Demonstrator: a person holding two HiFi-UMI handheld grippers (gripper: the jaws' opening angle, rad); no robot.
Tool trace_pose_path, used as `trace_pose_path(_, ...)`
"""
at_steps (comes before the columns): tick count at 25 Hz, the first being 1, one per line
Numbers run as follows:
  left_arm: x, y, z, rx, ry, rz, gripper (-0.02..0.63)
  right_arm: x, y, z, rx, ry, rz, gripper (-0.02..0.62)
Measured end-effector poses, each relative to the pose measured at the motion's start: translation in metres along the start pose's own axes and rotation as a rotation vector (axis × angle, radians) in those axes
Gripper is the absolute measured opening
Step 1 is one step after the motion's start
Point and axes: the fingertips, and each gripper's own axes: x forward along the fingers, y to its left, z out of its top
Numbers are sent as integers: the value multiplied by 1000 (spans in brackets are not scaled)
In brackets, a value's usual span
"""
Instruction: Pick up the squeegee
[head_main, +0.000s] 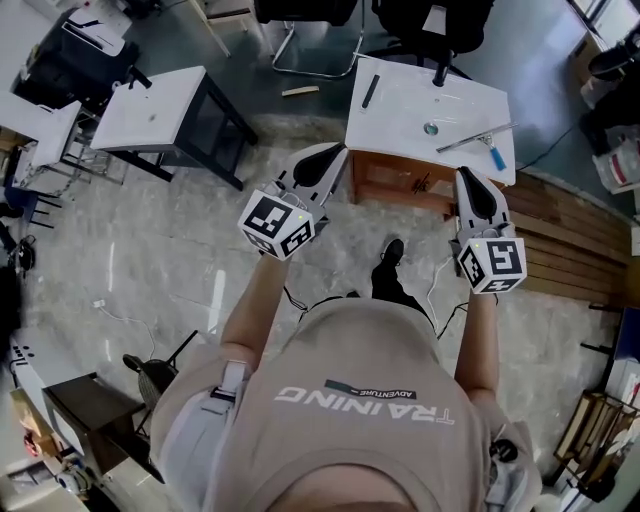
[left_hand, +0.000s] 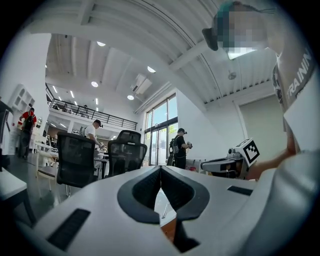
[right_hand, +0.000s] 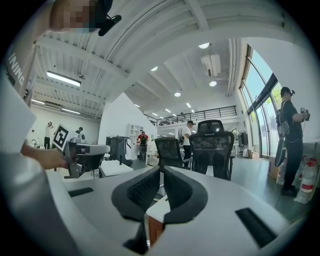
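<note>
The squeegee (head_main: 478, 137) lies on the white table (head_main: 400, 110) in the head view, a long metal blade with a blue handle toward the table's right edge. My left gripper (head_main: 335, 152) hovers short of the table's near left corner, its jaws closed together with nothing between them. My right gripper (head_main: 468, 176) is held just short of the table's near edge, below the squeegee, also shut and empty. In the left gripper view the left gripper (left_hand: 160, 168) has its pads touching; in the right gripper view the right gripper (right_hand: 161, 169) likewise. Neither gripper view shows the squeegee.
A black pen-like item (head_main: 370, 90) and a small round object (head_main: 431, 128) also lie on the table. Black office chairs (head_main: 430, 25) stand behind it. A second white table (head_main: 150, 110) stands to the left, wooden planks (head_main: 570, 240) to the right. Other people stand far off.
</note>
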Motion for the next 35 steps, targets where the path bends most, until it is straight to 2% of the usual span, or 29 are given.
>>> trace_pose_path(7,58,46,3,20,-10,27,12,74,-38,-4,7,-18,76,34)
trace_pose_path(15,134,96,21,70,-5,54,12,157,-95,32,-17,-83,121,34)
trace_pose_path(19,161,124,21,57,-7,92,12,191,-113,32,-15,-61,160,34)
trace_pose_path(23,179,144,5,19,-9,115,12,219,-119,6,4,-1,189,34)
trace_pose_path(28,184,175,-8,23,20,91,12,249,-109,-15,10,45,195,34)
trace_pose_path(35,193,227,-14,-1,25,-9,12,312,-97,-13,35,56,127,34)
